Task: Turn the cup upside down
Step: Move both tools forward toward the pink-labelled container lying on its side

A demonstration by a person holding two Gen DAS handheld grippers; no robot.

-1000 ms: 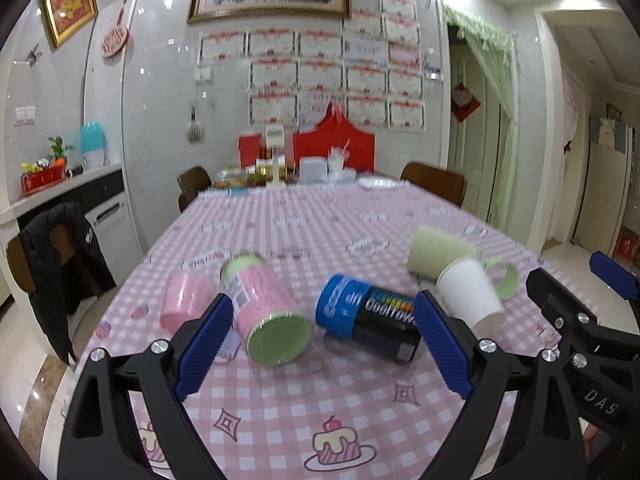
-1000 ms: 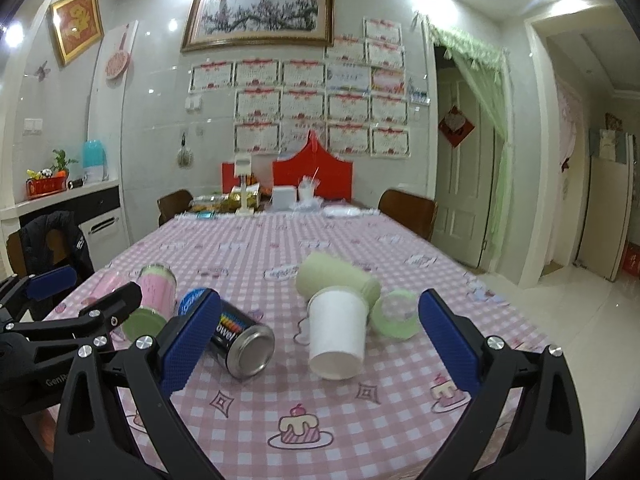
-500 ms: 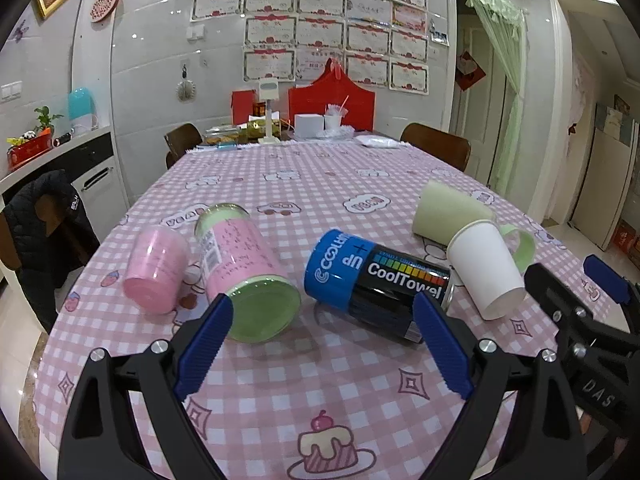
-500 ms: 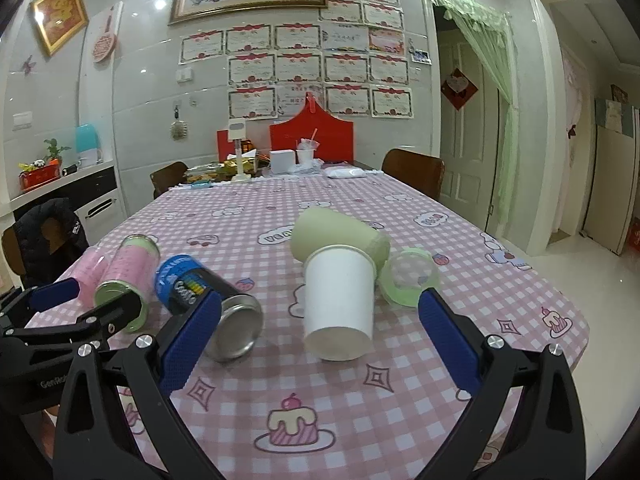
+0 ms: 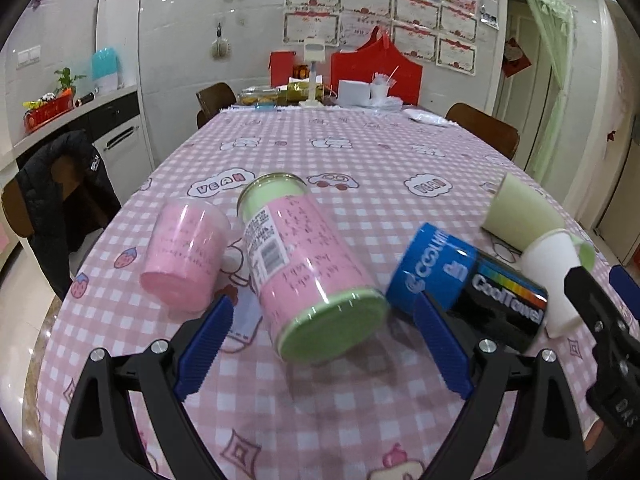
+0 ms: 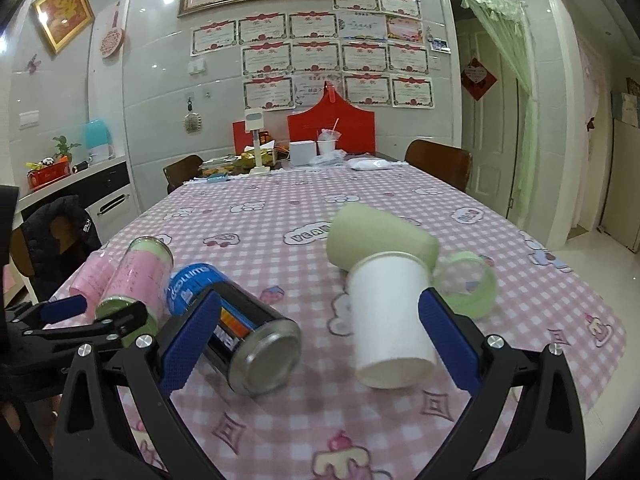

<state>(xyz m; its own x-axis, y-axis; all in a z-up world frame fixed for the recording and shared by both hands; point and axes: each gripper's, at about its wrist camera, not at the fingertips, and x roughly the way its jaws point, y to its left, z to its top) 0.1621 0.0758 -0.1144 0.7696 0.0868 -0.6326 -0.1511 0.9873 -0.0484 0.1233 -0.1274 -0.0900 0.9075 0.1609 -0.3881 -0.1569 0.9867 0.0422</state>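
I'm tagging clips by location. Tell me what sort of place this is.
Most likely a home dining room: a long table under a pink checked cloth, wooden chairs around it, and framed certificates on the tiled wall.

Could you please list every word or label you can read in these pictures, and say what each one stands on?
"CoolTowel": blue and black can.
"VEAN": cloud print on the tablecloth.
"DAS": right gripper body, left wrist view.
Pink jar label and handwriting: too small.
Wall certificates: too small.
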